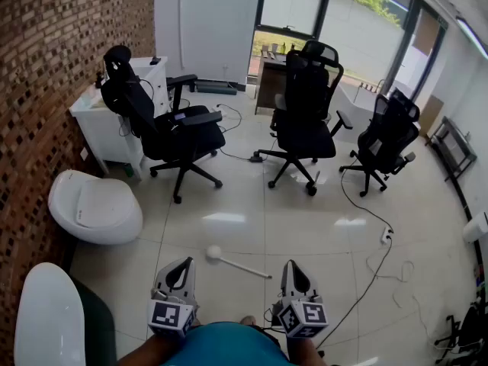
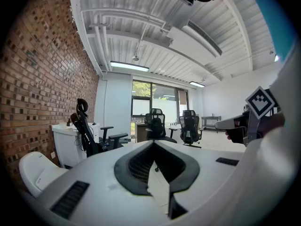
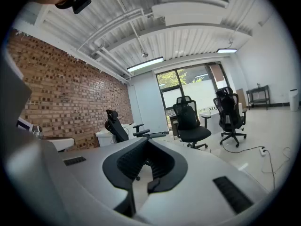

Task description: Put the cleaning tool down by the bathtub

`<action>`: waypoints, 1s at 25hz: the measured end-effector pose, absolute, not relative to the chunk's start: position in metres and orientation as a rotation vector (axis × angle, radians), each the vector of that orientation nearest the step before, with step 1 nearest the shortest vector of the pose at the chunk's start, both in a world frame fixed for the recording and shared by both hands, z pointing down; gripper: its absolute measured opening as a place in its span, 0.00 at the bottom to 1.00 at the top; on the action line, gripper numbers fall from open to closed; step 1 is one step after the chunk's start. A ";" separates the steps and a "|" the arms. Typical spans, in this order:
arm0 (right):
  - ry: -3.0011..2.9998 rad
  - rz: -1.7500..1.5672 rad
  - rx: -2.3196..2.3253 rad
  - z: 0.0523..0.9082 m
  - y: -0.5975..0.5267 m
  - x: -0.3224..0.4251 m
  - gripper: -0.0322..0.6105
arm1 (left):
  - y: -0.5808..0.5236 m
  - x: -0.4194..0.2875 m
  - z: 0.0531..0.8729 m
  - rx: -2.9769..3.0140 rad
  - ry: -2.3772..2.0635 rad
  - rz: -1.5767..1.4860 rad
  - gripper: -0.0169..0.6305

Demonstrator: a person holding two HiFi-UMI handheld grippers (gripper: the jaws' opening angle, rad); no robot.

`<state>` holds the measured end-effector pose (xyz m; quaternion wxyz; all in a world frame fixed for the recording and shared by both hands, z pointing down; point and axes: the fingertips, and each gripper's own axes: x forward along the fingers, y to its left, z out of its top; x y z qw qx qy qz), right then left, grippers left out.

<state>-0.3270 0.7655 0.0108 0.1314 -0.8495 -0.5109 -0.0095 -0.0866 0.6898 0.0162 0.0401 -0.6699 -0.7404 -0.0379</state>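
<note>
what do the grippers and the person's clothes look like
The left gripper and right gripper are white shells with black ribbed pads and dark slots. Each carries a cube of black-and-white square markers. The person wears a teal top.

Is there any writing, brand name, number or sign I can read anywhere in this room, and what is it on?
None can be read.
The cubes on the left gripper and right gripper carry only black-and-white square patterns, no letters.
Anything printed on the things atop the white cabinet is too small to tell.
</note>
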 end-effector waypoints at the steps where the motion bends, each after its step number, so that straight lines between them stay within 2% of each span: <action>1: -1.482 -0.028 -2.461 0.014 0.765 -0.329 0.08 | 0.690 -0.089 0.018 -2.047 -2.266 -0.115 0.02; 20: -1.321 -0.003 -2.485 0.039 0.795 -0.391 0.08 | 0.712 -0.170 0.034 -2.078 -2.223 -0.156 0.02; 25: -1.303 0.036 -2.492 0.035 0.812 -0.387 0.08 | 0.710 -0.155 0.038 -2.099 -2.184 -0.145 0.02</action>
